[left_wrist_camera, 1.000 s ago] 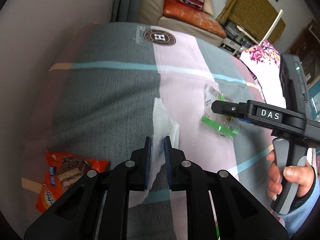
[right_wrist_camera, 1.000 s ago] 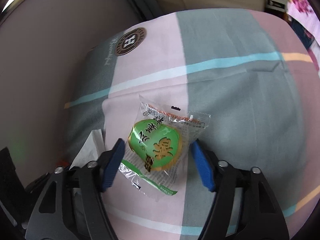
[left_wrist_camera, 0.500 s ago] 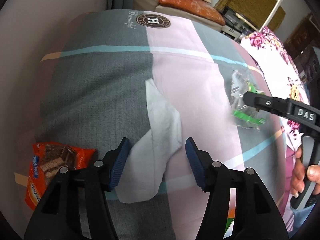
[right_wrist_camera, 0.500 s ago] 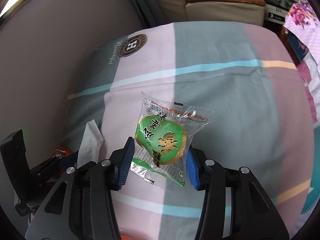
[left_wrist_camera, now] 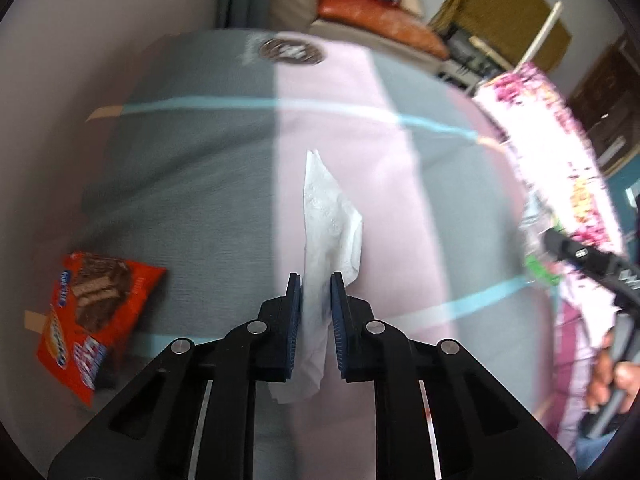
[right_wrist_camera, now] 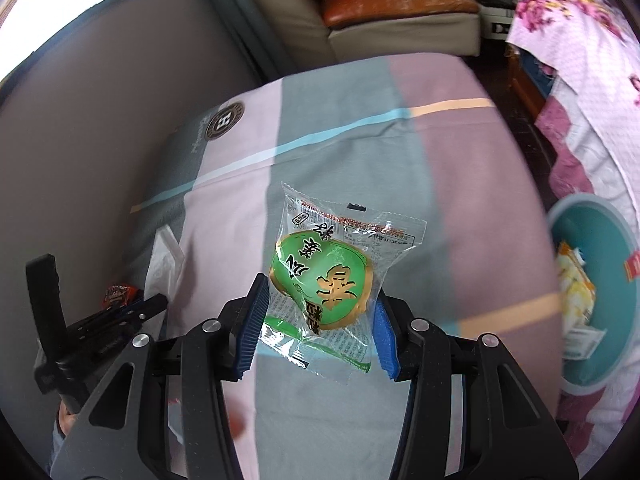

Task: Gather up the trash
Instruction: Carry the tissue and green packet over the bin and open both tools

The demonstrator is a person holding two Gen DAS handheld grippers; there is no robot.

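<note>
Bed covered by a bedspread (left_wrist_camera: 224, 184) in grey and pink blocks with thin cyan and tan stripes and a round logo badge (right_wrist_camera: 223, 121) near the far edge; a sofa with an orange cushion sits beyond that edge. Left gripper (left_wrist_camera: 313, 308) is clenched on a white tissue (left_wrist_camera: 328, 220): crumpled, embossed paper pinched between the blue pads, upper part standing out past the fingertips toward the badge, lower end hanging behind the pads. Right gripper (right_wrist_camera: 318, 320) grasps a snack packet (right_wrist_camera: 328, 276), blue pads pressed on its two side edges; the jaws have just been closing, with the packet between them. Packet is clear plastic, crimped top, red and black print, round green and gold label with gold characters; it looks lifted off the bedspread. An orange chocolate wafer wrapper (left_wrist_camera: 86, 320) lies flat on the grey block, on the left gripper's left, well apart from the tissue. Teal bin (right_wrist_camera: 592, 300) off the bedspread's right edge holds other wrappers.
</note>
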